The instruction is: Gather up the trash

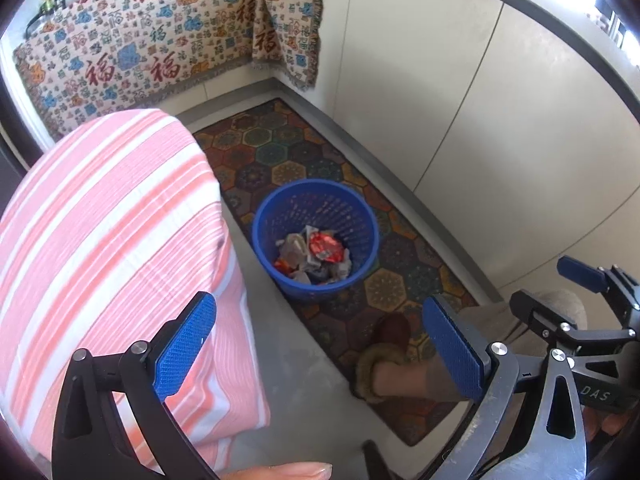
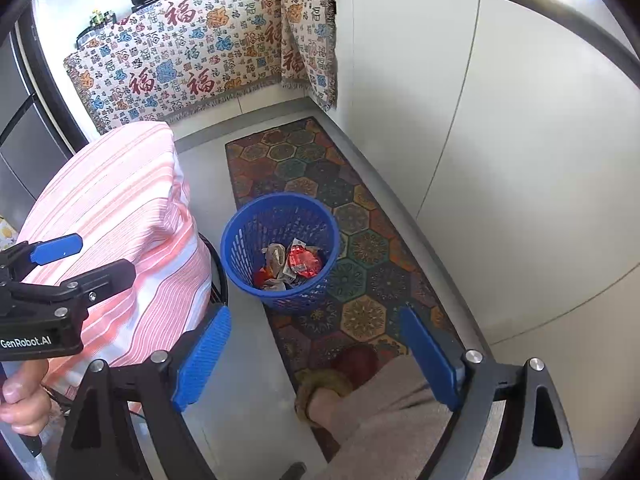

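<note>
Floor (image 2: pixel 248 360) and patterned rug (image 2: pixel 360 280) are seen with no loose trash on them. Striped cloth-covered table (image 2: pixel 120 208) is at 9 o'clock of the blue basket (image 2: pixel 240 240), which stands on the rug's near-left edge. Wrappers (image 2: pixel 296 262) are piled in the basket bottom. Left gripper (image 1: pixel 316 348) and right gripper (image 2: pixel 316 360) are held above, fingers spread apart, nothing between them. Collection judged done or nearly so; any trash out of view cannot be ruled out.
</note>
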The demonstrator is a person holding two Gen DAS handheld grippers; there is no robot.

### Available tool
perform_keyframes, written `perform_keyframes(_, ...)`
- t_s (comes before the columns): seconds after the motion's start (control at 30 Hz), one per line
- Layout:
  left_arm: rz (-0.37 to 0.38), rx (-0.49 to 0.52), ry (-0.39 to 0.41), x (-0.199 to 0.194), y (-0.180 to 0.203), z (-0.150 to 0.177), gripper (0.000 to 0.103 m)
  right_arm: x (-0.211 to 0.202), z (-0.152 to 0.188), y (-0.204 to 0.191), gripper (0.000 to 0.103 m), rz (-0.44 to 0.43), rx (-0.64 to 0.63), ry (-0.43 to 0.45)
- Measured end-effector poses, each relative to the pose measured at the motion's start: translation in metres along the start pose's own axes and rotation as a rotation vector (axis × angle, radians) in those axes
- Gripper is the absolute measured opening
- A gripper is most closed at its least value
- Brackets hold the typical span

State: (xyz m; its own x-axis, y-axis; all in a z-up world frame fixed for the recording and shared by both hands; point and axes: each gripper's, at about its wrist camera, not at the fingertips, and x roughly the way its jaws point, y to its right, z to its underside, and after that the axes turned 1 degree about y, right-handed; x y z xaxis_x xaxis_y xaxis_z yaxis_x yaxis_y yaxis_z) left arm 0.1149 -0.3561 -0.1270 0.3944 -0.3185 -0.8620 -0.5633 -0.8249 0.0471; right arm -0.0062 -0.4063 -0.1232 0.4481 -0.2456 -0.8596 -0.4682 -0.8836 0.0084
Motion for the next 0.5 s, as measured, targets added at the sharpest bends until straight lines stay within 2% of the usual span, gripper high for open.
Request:
perform_keyframes(0.17, -0.026, -0.002, 0.016, -0.0008, -0.0004, 0.0033, 0.102, -0.0027, 0.0014, -0.0001, 0.089, -0.006, 0.011, -0.008)
perform_keyframes(0.5, -0.023, 0.001, 0.014, -0.0026, 0.0004, 0.0023, 0.102, -0.0061, 0.0021, -0.003, 0.089, 0.002, 0.011, 0.001)
